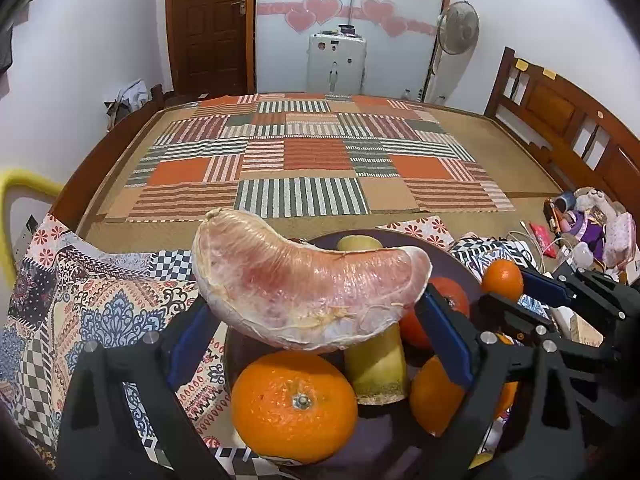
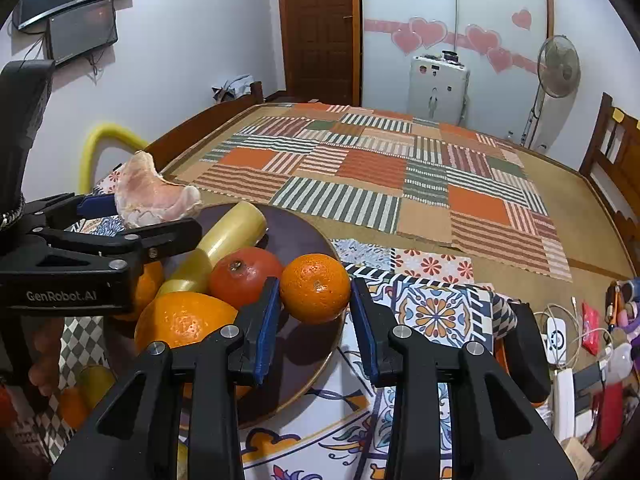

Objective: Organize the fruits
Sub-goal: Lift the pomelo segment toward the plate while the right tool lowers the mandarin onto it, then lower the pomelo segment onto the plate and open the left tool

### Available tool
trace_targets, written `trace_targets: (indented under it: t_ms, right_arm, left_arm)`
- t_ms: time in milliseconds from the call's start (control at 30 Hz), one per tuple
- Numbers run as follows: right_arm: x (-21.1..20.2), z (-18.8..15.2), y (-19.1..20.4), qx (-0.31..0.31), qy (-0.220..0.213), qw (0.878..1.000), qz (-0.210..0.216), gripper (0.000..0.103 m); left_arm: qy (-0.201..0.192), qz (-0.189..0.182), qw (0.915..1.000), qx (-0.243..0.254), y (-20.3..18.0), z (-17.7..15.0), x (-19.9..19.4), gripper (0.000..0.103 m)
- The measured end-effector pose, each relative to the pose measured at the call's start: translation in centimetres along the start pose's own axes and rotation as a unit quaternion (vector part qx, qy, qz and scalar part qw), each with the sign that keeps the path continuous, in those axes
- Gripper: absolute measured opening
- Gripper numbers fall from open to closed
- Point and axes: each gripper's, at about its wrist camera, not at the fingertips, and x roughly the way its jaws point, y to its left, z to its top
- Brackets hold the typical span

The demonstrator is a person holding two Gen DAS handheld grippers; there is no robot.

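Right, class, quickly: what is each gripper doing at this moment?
Left gripper: closed on the peeled pomelo segment.
Right gripper: closed on a small orange at the plate edge.

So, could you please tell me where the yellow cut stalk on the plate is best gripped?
Grip the yellow stalk across its bare upper end, coming from above. It is a round cylinder lying slanted on the plate; oranges crowd its lower end, so only the far end looks free.
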Motion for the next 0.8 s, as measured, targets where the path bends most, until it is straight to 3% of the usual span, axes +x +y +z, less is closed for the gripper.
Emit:
trace_targets:
  t_ms: [167, 300, 567, 800]
  right_arm:
    - [0.1, 0.1, 0.1, 0.001, 0.002, 1.000, 0.000, 0.034]
    - [0.0, 0.1, 0.0, 0.002, -0.003, 1.000, -0.009, 0.045]
    - [-0.6, 0.2, 0.1, 0.001, -0.017, 1.000, -0.008, 0.050]
    - [-1.6, 0.3, 0.9, -0.014, -0.033, 0.999, -0.020, 0.052]
  left_arm:
    - [0.021, 0.003, 0.9998, 0.001, -0.1, -0.2, 1.0, 0.097]
    - [0.034, 0.002, 0.9994, -0.010, 0.1, -0.3, 1.7, 0.098]
    - [0.053, -0.019, 0.9980, -0.028, 1.1, -0.5, 2.4, 0.098]
    - [0.050, -0.005, 0.9986, -0.018, 1.1, -0.2, 1.9, 0.098]
